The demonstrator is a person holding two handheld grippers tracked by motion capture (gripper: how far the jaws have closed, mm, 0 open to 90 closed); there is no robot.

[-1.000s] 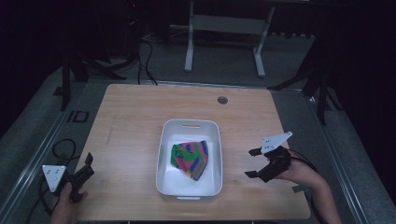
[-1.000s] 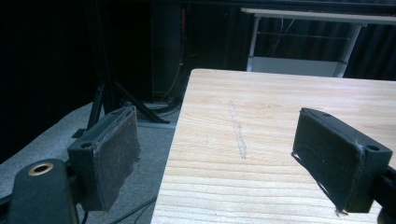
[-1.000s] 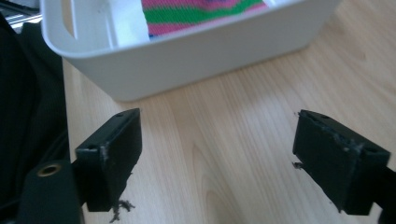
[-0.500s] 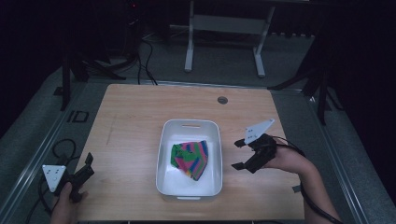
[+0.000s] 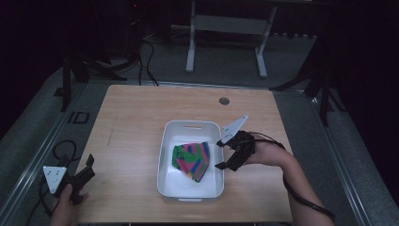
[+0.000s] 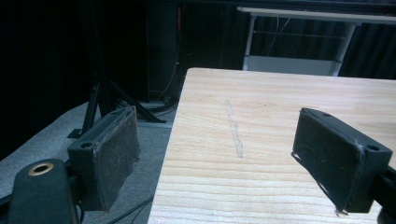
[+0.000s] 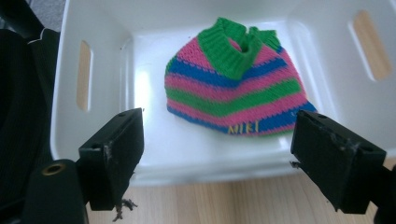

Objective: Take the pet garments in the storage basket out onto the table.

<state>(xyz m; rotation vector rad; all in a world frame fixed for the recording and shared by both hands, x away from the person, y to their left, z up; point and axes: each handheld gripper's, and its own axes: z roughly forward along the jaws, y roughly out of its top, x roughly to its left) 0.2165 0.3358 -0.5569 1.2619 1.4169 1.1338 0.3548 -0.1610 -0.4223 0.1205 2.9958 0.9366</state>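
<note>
Both grippers gape wide; right gripper (image 5: 222,153) has moved to the bin (image 5: 167,141) rim.

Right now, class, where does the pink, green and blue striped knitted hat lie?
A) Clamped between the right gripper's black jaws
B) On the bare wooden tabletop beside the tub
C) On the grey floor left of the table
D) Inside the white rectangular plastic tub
D: the striped knitted hat lies on the bottom of the white plastic tub, while the right gripper is open at the tub's rim, its jaws apart and touching nothing.
</note>
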